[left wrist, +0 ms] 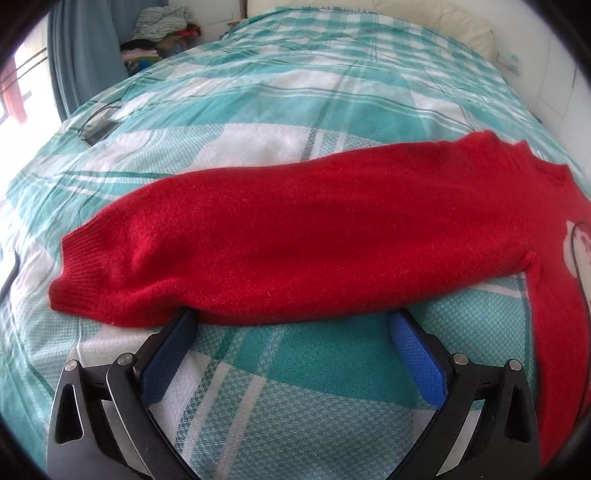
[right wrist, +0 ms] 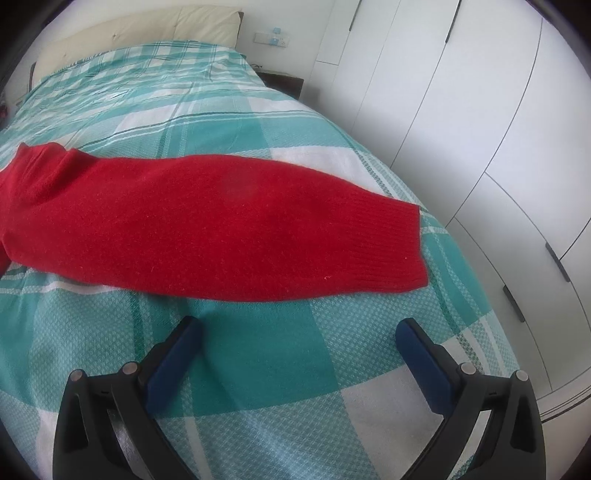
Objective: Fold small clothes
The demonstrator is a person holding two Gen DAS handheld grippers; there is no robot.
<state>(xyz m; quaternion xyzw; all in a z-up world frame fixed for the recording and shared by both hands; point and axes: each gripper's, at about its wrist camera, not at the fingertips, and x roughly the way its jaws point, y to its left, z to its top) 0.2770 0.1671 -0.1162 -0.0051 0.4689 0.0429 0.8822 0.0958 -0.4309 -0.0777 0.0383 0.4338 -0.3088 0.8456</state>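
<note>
In the left wrist view, the left gripper [left wrist: 291,319] sits at the bottom centre of the frame with its jaws spread wide and nothing between them. Its blue fingertips [left wrist: 400,326] reach the near edge of one sleeve of the red sweater [left wrist: 280,251]; the left-hand tip meets, or slips just under, the knit hem, and the pictures do not settle which. The sleeve lies flat across the middle of the frame, ribbed cuff toward the left, joining the sweater's body at the right edge, where part of a white motif [left wrist: 576,254] shows. Beneath it spreads the teal and white checked bedspread [left wrist: 258,398]. A heap of clothes [left wrist: 159,33] sits in the upper left corner beside a blue curtain [left wrist: 85,55].

In the right wrist view, the right gripper [right wrist: 299,328] is likewise wide open and empty, hovering at the bottom centre, its tips near the sweater's other sleeve [right wrist: 221,221] but apart from it. That sleeve stretches across the middle, cuff toward the right. White wardrobe doors [right wrist: 461,110] fill the right side, and a cream headboard [right wrist: 147,33] stands at the upper left.
</note>
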